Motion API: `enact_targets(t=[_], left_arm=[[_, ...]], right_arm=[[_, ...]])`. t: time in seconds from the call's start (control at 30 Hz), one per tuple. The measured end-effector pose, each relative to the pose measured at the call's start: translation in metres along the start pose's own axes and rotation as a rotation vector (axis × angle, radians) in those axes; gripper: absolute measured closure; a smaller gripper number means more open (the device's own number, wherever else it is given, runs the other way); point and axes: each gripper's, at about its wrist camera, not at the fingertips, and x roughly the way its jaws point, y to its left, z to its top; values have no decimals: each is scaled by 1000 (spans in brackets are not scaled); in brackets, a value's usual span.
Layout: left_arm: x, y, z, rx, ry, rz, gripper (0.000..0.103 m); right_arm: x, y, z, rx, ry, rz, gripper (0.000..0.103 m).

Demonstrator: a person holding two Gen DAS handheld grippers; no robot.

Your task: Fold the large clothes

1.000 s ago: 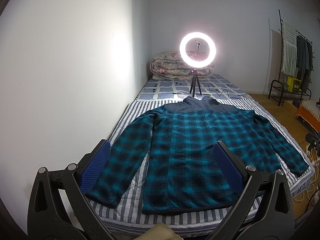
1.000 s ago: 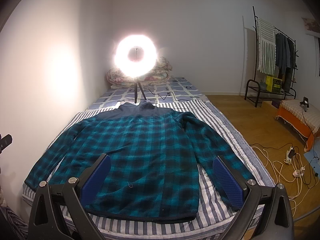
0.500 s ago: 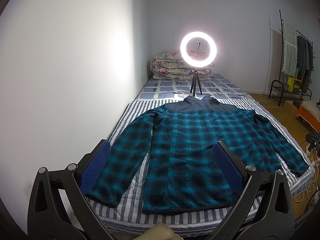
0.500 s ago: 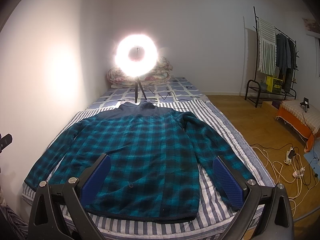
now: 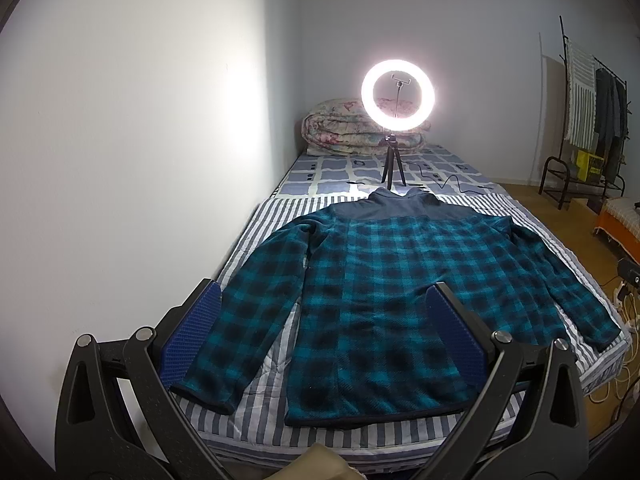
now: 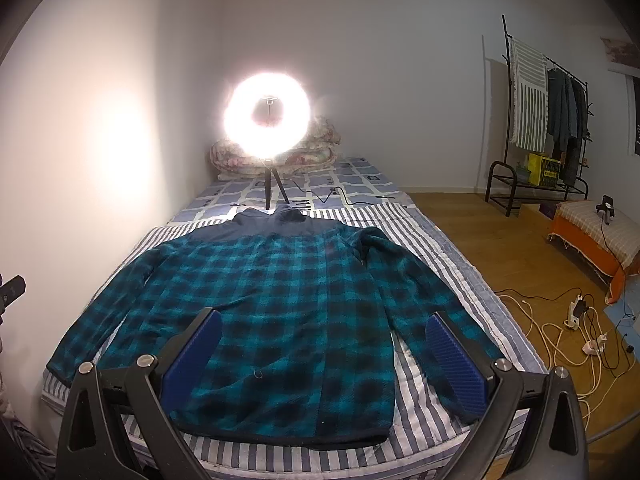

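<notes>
A teal and black plaid fleece jacket (image 5: pixel 384 304) with a dark navy collar lies flat on the striped bed, sleeves spread out to both sides. It also shows in the right wrist view (image 6: pixel 280 312). My left gripper (image 5: pixel 324 340) is open and empty, held above the foot of the bed over the jacket's left sleeve and hem. My right gripper (image 6: pixel 324 356) is open and empty, held above the jacket's lower hem and right sleeve. Neither gripper touches the cloth.
A lit ring light on a small tripod (image 5: pixel 396 96) stands on the bed beyond the collar, with a folded quilt (image 5: pixel 340 128) behind it. A wall runs along the left. A clothes rack (image 6: pixel 548 112), an orange-covered bench (image 6: pixel 596 236) and cables (image 6: pixel 568 328) are on the wooden floor at right.
</notes>
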Motion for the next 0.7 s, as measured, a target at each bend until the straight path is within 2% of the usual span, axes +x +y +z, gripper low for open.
enact_targets(t=[0.27,0.4,0.57,0.7], left_arm=[[-1,2,-2,3,3,8,0],[8,7,-21,7,11,31,0],[0,14,-27,1,31,75,0],[-19,20,-30,7,32,94,0]], right_arm=[[-1,2,2,-12,-10,-12,0],[-3,8,6,-19,-24,-8,0],[-4,19,13,-36,-47,15,0],[-3,28,17,-33,-55,77,0]])
